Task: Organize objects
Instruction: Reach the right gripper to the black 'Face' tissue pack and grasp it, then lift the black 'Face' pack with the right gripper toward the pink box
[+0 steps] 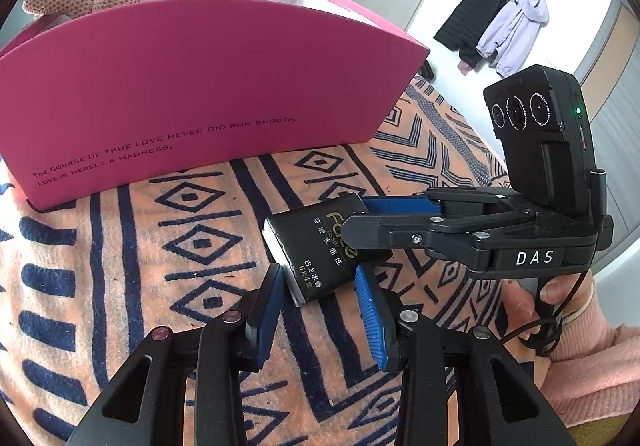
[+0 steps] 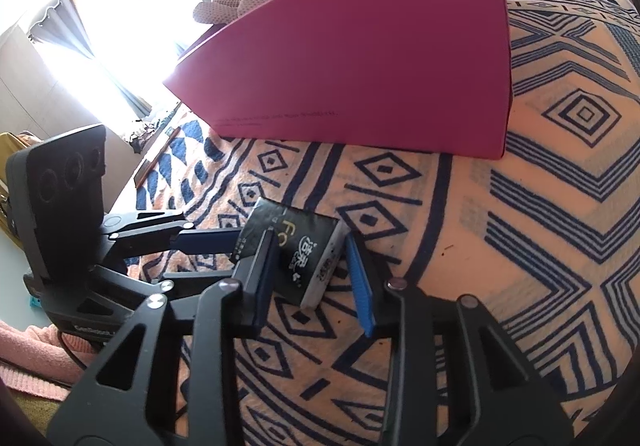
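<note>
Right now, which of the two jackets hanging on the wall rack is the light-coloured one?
The right-hand jacket: it is pale lilac with a hood, while the left-hand jacket hanging beside it is black.

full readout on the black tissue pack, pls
The black tissue pack is a small, flat, soft plastic-wrapped packet with gold "Face" lettering, white Chinese print and pale side edges. It lies flat on the patterned orange-and-navy blanket, in front of the pink box and apart from it. Both tools meet on it: the left tool straddles its near end, and the right tool closes across it.
</note>
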### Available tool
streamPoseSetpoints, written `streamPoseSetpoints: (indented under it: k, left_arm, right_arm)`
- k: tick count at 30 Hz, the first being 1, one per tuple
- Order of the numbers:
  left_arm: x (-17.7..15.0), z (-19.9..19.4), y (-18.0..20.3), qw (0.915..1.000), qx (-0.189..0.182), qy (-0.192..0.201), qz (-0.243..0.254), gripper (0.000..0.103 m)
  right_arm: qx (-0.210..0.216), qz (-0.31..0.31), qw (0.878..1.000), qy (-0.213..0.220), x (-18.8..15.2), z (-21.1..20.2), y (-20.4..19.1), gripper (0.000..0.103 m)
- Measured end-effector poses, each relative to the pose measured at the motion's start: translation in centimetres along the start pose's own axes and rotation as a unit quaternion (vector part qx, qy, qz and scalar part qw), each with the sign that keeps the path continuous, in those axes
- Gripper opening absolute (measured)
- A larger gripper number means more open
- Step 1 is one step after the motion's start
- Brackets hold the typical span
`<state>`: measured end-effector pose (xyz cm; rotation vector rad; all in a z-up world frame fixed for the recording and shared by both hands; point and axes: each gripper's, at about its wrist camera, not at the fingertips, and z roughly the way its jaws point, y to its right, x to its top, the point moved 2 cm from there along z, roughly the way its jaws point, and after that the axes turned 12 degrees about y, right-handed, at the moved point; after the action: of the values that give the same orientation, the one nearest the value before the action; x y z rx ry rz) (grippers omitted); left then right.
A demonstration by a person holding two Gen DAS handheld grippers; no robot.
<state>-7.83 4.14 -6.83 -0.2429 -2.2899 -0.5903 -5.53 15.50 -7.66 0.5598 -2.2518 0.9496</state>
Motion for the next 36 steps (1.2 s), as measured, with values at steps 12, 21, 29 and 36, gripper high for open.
streamPoseSetpoints:
  k: [12,21,29,36]
  left_arm:
    - [0.2,-0.6,0.8,0.9999,-0.004,0.007,0.008,0.036]
    - [0.7,-1.1,1.7,0.9997,-0.010,0.015,0.015,0.036]
    - [1.0,-1.7,2.3,0.9994,-0.012,0.024,0.023,0.036]
    - [1.6,-1.9,2.8,0.9990,-0.014,0.032,0.029,0.036]
  right_arm:
    - [-0.009,-0.009,1.000,0.004,0.1,-0.6,-0.8,0.037]
    - [-0.015,-0.021,0.999,0.023,0.2,-1.7,-1.2,0.037]
    - [-0.018,-0.027,0.999,0.035,0.4,-2.0,-1.5,0.037]
    - [-0.019,-0.034,0.998,0.049,0.9,-2.9,-1.9,0.037]
